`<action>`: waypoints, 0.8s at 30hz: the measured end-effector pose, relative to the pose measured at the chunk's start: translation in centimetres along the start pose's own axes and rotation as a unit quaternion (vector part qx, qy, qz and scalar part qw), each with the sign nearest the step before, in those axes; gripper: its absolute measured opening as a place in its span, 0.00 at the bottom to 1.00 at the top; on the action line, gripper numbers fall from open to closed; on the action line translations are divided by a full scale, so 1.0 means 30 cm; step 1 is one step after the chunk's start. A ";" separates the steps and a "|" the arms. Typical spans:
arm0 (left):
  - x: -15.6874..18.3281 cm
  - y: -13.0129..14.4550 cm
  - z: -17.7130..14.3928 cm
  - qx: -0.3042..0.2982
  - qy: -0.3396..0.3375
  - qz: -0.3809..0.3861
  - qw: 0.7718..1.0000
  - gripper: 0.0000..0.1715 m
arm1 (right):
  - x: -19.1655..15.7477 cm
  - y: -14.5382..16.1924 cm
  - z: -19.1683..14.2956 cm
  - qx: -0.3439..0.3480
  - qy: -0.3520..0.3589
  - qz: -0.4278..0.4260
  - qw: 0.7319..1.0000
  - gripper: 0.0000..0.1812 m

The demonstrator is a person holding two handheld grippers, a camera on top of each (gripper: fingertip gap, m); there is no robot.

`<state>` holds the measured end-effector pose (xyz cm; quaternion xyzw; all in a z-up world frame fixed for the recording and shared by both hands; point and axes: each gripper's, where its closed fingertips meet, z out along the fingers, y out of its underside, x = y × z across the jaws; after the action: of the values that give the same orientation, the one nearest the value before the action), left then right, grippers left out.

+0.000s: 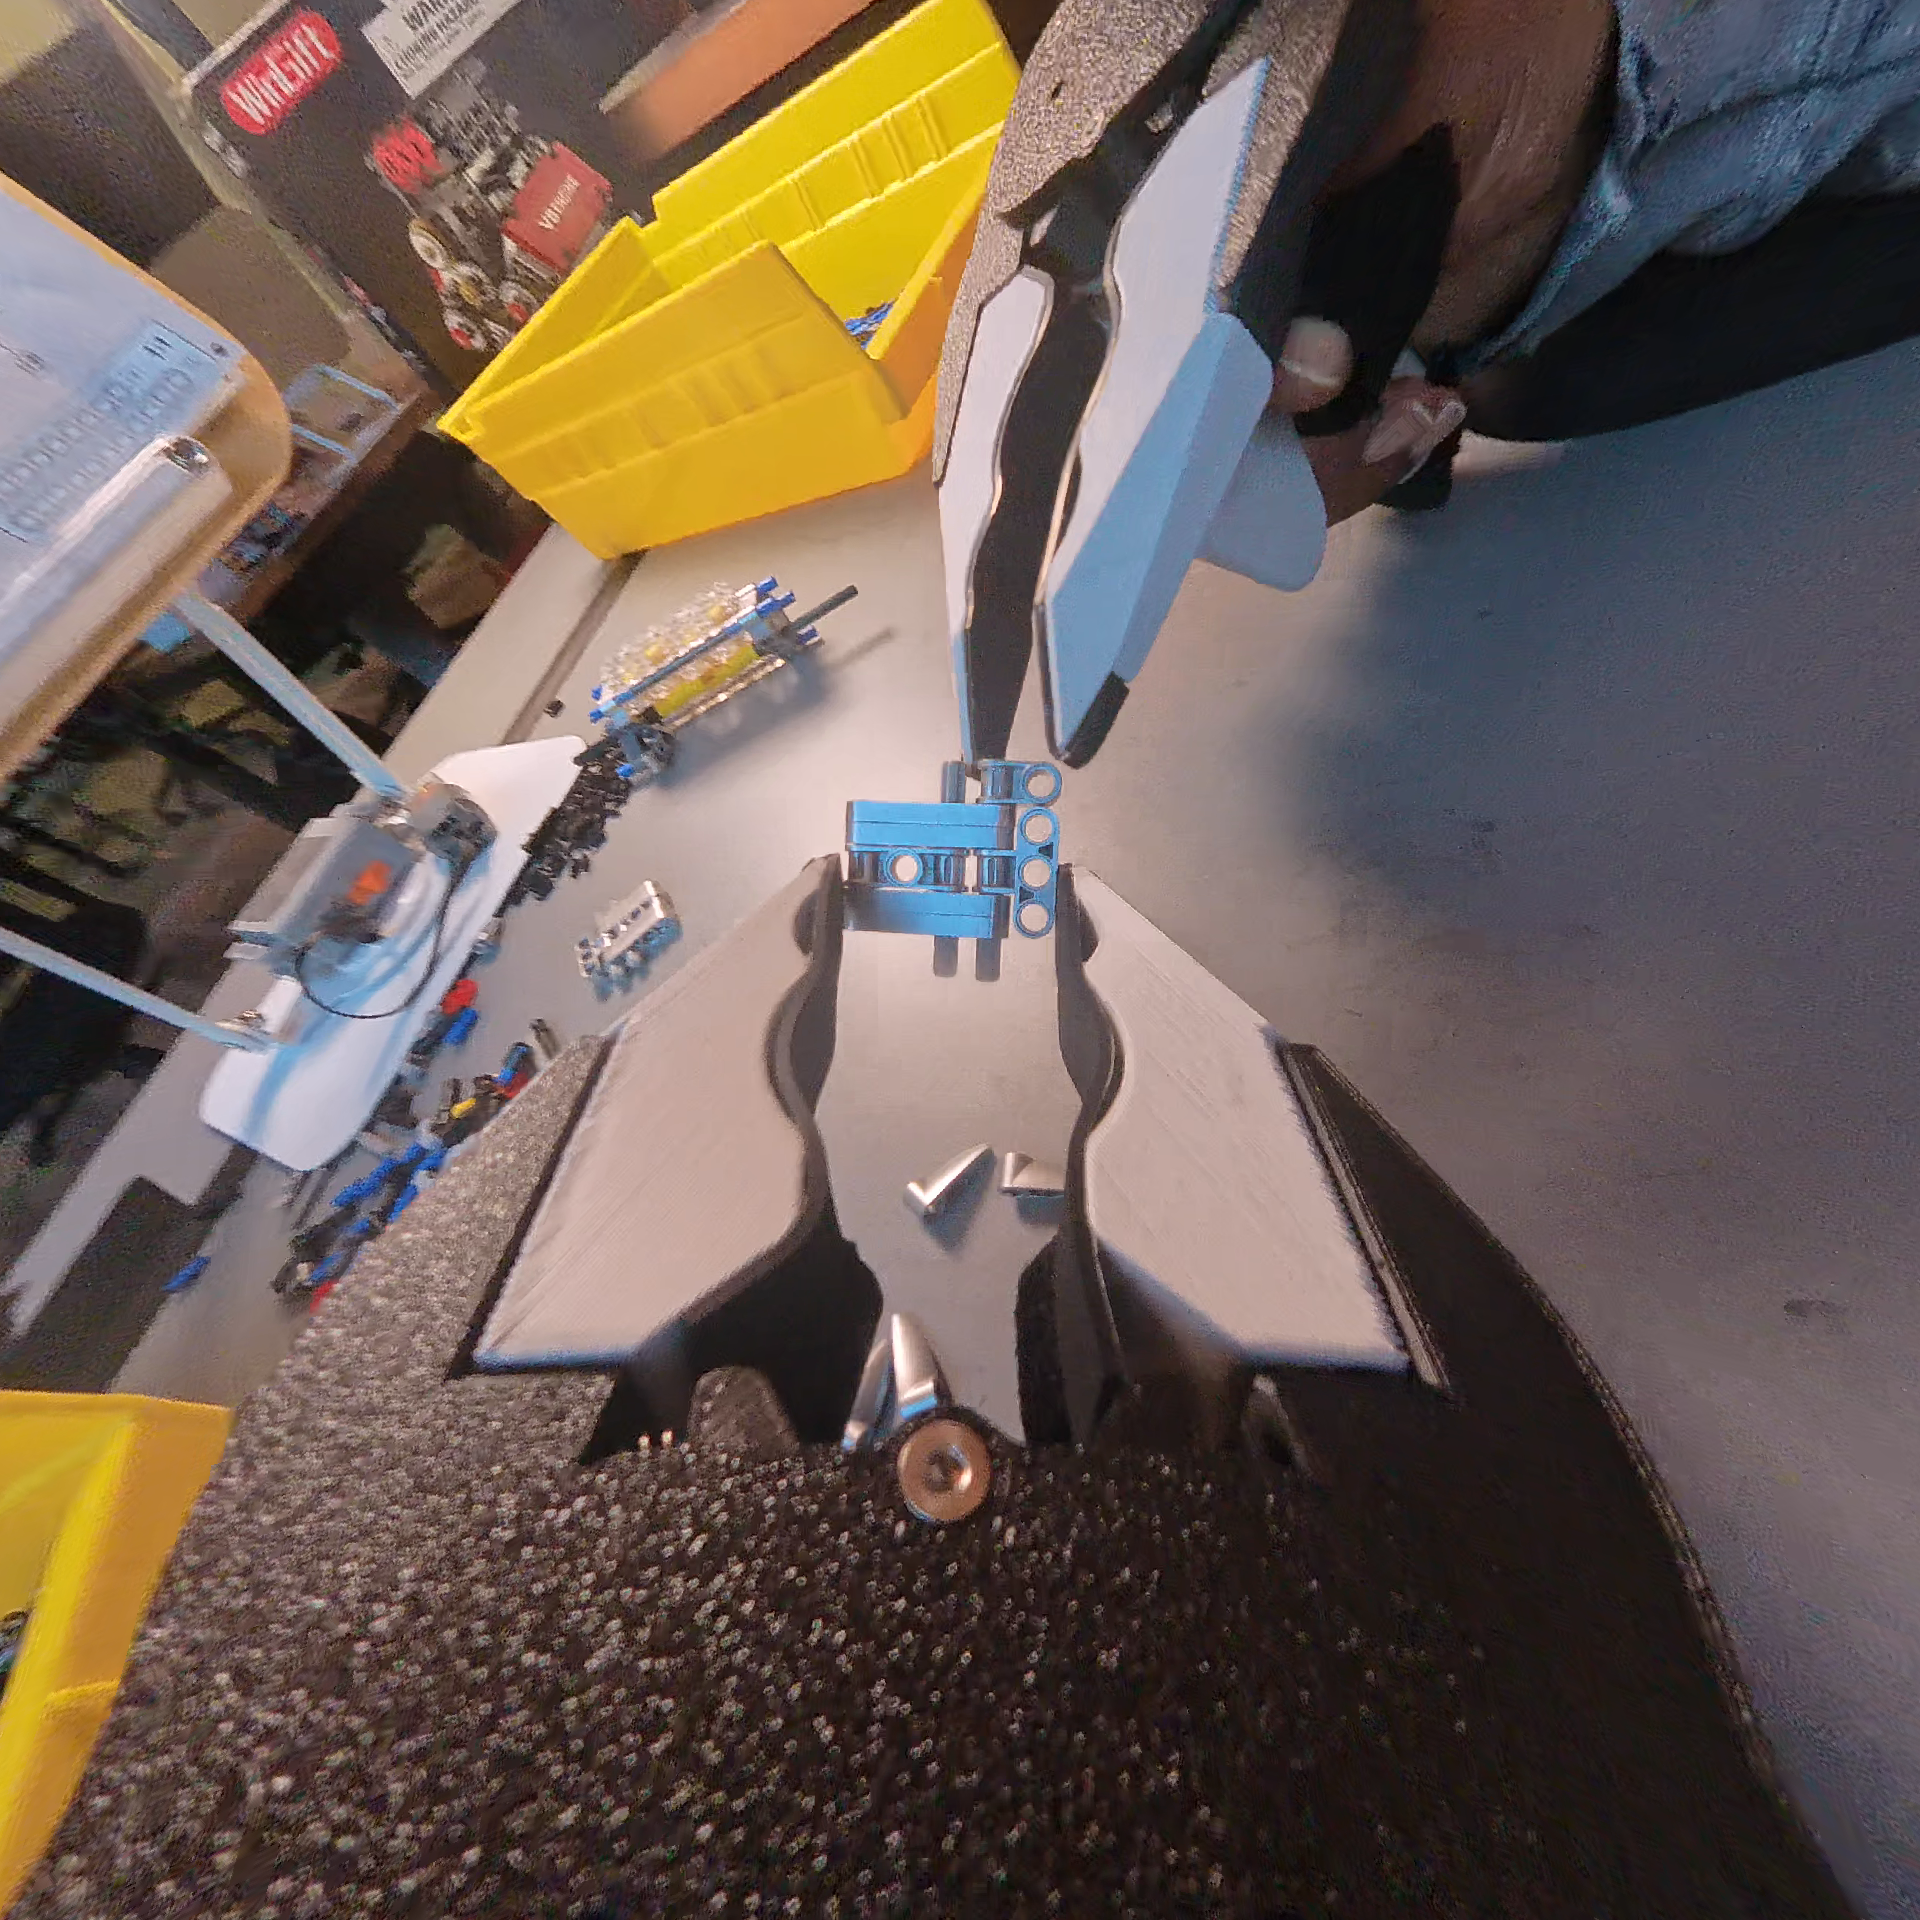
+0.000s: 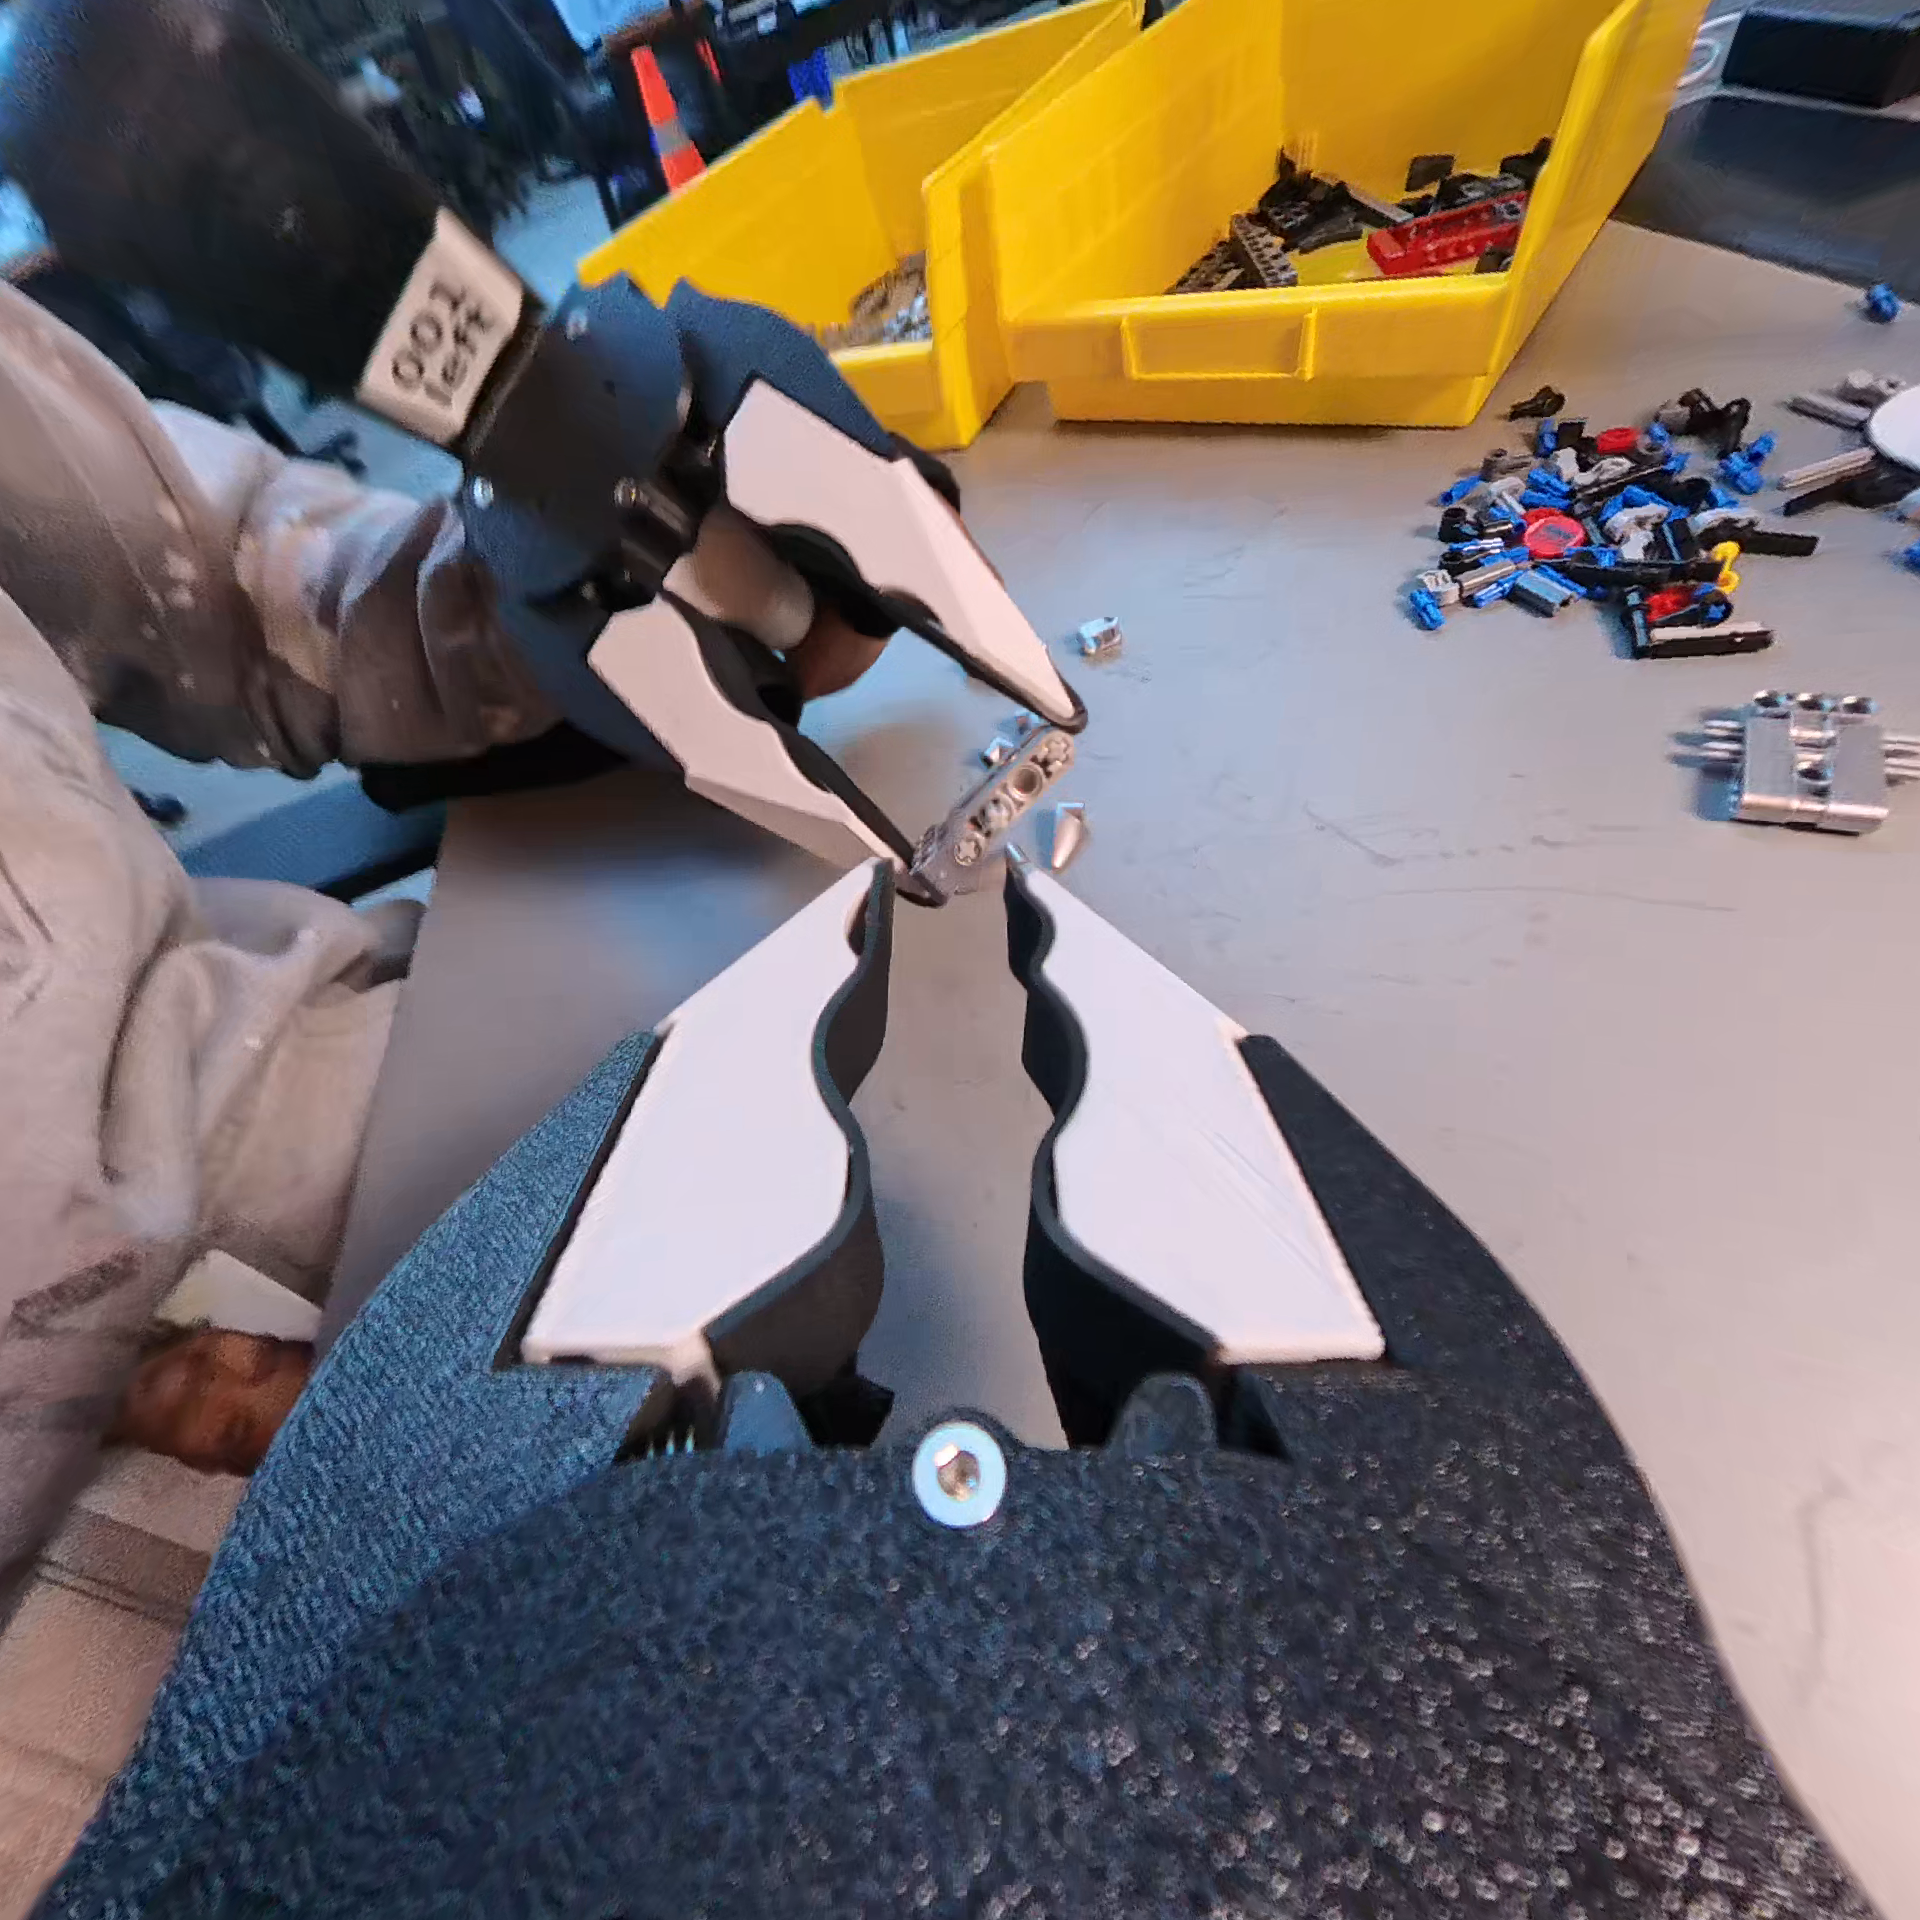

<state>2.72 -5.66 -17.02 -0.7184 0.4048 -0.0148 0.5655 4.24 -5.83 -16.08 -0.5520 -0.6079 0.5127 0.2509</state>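
Note:
My left gripper (image 1: 954,883) is shut on a small grey brick assembly (image 1: 935,868) made of stacked beams with round holes, and holds it just above the grey table (image 1: 1455,831). In the right wrist view the left gripper (image 2: 987,790) comes in from the left with the assembly (image 2: 1003,800) between its tips. My right gripper (image 2: 948,871) is open, and its tips stand at the near end of the assembly. In the left wrist view the right gripper (image 1: 1023,753) reaches down from above to a small grey connector (image 1: 1023,781) on top of the assembly.
Yellow bins (image 2: 1247,343) holding parts stand at the back. A pile of blue, black and red small parts (image 2: 1600,540) and a grey built block (image 2: 1808,769) lie at the right. Loose grey bits (image 1: 945,1179) lie under the left gripper. A person's sleeve (image 2: 156,831) is at left. The tips of both grippers are at nearly the same place.

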 end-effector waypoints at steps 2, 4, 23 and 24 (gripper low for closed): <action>-0.012 -0.001 0.002 -0.007 -0.031 0.034 0.999 0.23 | 0.000 -0.025 0.001 0.025 -0.012 0.035 0.999 0.09; -0.022 0.000 0.004 -0.014 -0.053 0.058 0.997 0.23 | 0.007 -0.021 0.010 0.022 -0.011 0.051 0.998 0.07; 0.034 -0.060 -0.062 0.094 0.139 -0.191 0.967 0.25 | -0.070 -0.036 -0.021 0.019 -0.015 -0.122 0.992 0.03; 0.051 -0.073 -0.070 0.102 0.165 -0.206 0.959 0.22 | -0.098 -0.040 -0.021 0.025 -0.031 -0.138 0.990 0.04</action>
<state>3.97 -8.18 -15.13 -0.7123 0.3317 -0.2909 0.5459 5.06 -8.17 -14.02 -0.4405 -0.6723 0.5053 0.3141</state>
